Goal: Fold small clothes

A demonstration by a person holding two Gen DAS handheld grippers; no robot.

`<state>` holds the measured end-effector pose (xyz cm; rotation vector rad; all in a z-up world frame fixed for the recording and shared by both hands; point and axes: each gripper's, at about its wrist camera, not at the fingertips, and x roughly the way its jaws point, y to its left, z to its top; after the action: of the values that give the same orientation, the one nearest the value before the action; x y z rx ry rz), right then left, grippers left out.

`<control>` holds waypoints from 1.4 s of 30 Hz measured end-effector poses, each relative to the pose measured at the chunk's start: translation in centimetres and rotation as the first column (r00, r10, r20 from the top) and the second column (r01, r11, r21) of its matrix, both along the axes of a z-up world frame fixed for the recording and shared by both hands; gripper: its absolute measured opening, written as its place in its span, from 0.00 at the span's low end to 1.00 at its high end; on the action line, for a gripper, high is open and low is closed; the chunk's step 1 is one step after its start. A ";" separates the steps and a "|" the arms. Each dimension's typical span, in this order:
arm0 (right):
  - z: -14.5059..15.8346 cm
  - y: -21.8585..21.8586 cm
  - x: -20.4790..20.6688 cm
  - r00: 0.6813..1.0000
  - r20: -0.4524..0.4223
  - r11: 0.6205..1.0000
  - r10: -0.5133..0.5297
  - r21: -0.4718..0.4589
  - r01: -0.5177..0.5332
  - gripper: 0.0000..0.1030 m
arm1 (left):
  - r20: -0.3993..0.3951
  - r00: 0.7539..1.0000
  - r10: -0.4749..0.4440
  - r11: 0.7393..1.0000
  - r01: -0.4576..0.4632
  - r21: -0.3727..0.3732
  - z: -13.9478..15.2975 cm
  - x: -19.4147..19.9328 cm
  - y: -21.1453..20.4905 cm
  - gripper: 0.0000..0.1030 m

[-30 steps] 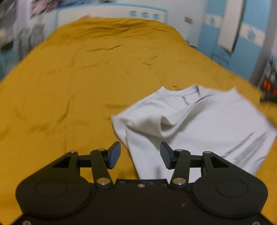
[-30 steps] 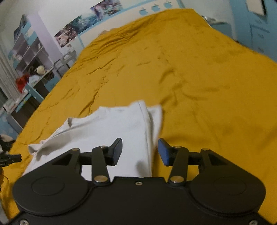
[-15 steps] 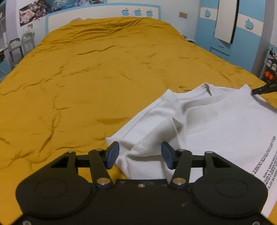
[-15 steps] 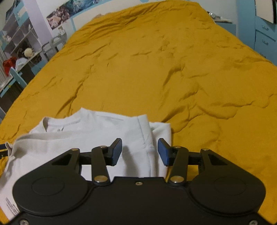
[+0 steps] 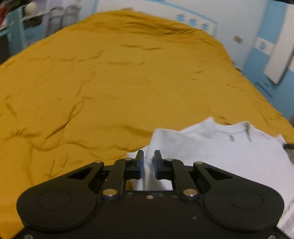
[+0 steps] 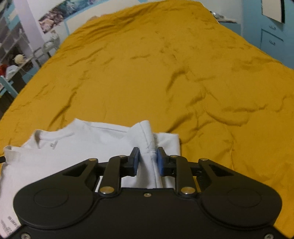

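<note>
A small white T-shirt lies on the mustard-yellow bed cover, collar away from me. My left gripper is shut on the shirt's left sleeve edge, with white cloth between the blue pads. In the right wrist view the same shirt lies at lower left. My right gripper is shut on a raised fold of the right sleeve seam. The collar with its label shows to the left.
The yellow cover stretches far ahead in both views. Blue cabinets stand along the right side. Shelves with clutter stand at the left. A white headboard wall is beyond the bed.
Both grippers went from open to shut, each pinching a sleeve of the shirt. Both moved forward and down onto the cloth.
</note>
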<state>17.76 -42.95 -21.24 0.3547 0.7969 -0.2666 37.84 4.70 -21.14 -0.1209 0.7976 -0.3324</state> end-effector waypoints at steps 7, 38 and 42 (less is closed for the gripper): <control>0.4 -0.1 -0.9 0.997 0.041 0.997 -0.071 0.033 0.069 0.26 | -0.022 0.995 0.101 0.994 -0.102 -0.029 1.0 0.2 1.1 0.11; 4.4 8.7 -8.2 0.992 0.124 1.000 -0.021 0.013 0.020 0.49 | -0.021 0.988 0.152 0.976 -0.153 -0.155 4.6 -10.6 -2.9 0.80; 4.8 12.0 -13.3 0.989 0.141 0.999 0.035 -0.023 -0.032 0.53 | -0.029 0.989 0.143 0.972 -0.146 -0.186 4.5 -17.1 -2.6 0.82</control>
<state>4.44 -30.94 -16.46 0.3364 0.6590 -0.2159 20.74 2.08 -16.63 -0.3569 0.7667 -0.2682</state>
